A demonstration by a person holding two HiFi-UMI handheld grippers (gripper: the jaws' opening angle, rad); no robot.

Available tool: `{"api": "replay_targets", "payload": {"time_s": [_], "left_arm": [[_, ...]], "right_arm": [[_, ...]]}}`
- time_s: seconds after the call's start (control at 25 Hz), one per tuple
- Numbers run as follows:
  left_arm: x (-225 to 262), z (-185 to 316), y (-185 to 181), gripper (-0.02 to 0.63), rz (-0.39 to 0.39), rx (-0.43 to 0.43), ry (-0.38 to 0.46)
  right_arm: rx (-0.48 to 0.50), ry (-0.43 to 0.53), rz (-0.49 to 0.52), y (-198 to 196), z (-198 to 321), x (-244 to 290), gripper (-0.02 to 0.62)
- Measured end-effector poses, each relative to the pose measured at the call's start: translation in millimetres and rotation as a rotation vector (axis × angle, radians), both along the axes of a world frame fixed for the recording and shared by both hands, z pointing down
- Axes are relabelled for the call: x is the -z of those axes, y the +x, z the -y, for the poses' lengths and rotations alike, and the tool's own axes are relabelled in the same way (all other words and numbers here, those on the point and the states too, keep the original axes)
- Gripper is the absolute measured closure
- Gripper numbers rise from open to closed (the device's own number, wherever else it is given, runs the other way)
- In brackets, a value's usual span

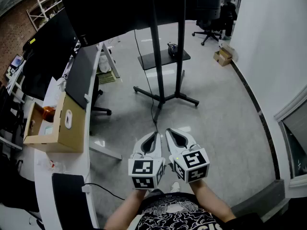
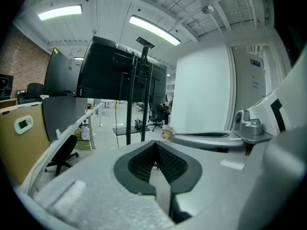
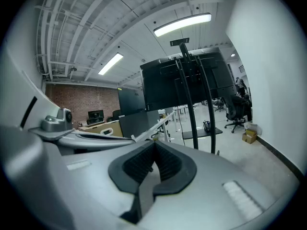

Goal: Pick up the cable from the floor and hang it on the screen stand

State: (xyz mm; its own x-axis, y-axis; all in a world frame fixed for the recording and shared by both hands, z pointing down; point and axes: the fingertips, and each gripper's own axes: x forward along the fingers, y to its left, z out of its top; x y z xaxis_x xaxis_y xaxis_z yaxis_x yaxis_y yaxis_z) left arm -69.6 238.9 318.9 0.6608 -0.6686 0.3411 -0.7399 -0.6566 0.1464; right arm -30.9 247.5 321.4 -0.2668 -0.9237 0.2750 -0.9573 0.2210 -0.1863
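A thin black cable (image 1: 153,110) runs down from the big dark screen (image 1: 120,4) beside the stand's left pole, and its end lies on the grey floor by the stand's base (image 1: 165,98). The screen stand (image 1: 181,42) has two black poles and a small shelf (image 1: 164,59) carrying a black object. My left gripper (image 1: 156,134) and right gripper (image 1: 169,131) are held side by side, just short of the cable's end; both are shut and hold nothing. The left gripper view shows the stand (image 2: 129,109) ahead. It also appears in the right gripper view (image 3: 192,104).
A long white desk (image 1: 88,143) runs along the left with monitors and an open cardboard box (image 1: 67,123). A dark chair (image 1: 98,97) stands by the desk. An office chair (image 1: 208,28) and a small carton (image 1: 223,56) stand far right by the white wall (image 1: 268,37).
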Motion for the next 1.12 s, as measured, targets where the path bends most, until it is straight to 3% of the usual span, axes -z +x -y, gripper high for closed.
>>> {"api": "replay_targets", "payload": {"time_s": [0.68,1.12], "left_arm": [[-21.0,3.6,28.6,0.615,0.011,0.037,-0.028],[-70.3,82.0,13.7,0.615,-0.007,0.101,-0.100]], "right_arm": [[0.025,-0.014,-0.004,34.8,-0.5,-19.2,0.597],[0.079,-0.103,-0.037,28.5,75.1,-72.5,0.597]]}}
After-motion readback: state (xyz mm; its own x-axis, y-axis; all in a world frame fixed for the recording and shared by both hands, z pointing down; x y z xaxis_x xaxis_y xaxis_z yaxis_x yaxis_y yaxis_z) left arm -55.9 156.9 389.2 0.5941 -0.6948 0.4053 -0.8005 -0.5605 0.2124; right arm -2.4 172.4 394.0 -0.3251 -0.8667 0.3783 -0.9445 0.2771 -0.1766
